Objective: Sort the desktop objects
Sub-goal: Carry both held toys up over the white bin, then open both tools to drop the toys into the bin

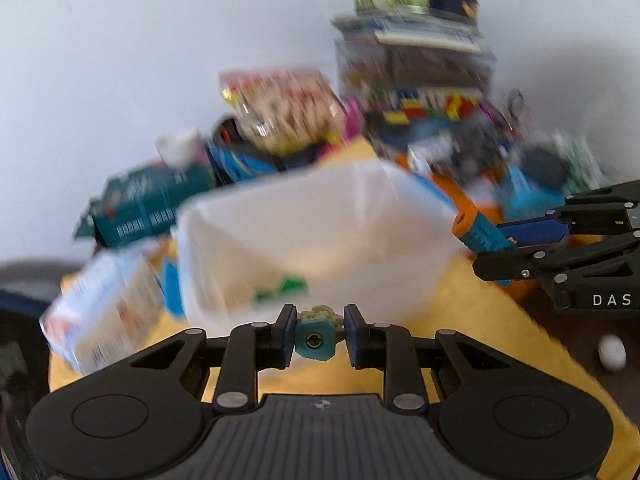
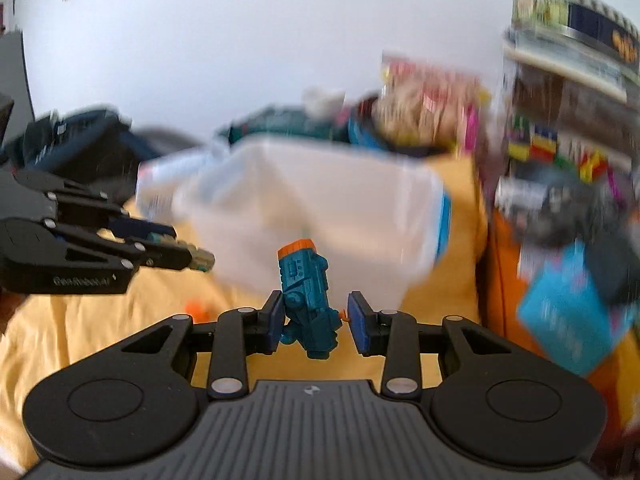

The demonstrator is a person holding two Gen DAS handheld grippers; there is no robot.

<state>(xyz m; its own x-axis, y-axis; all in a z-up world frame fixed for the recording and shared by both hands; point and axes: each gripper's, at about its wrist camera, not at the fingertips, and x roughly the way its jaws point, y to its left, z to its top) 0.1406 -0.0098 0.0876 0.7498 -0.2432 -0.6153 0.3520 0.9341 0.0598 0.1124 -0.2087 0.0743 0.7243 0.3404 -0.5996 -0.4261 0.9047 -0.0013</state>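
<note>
toys held over the yellow cloth (image 1: pixel 472 312)
your left gripper (image 1: pixel 319 336) pinches a small teal piece (image 1: pixel 316 342); your right gripper (image 2: pixel 316 316) clamps the teal blaster (image 2: pixel 306 296) (orange-tipped).

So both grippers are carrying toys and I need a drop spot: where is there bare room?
The white bin is nearly bare inside, holding only a small green piece. The yellow cloth is open between the left gripper and right gripper. Behind and to the right of the bin, boxes and toys crowd together.
</note>
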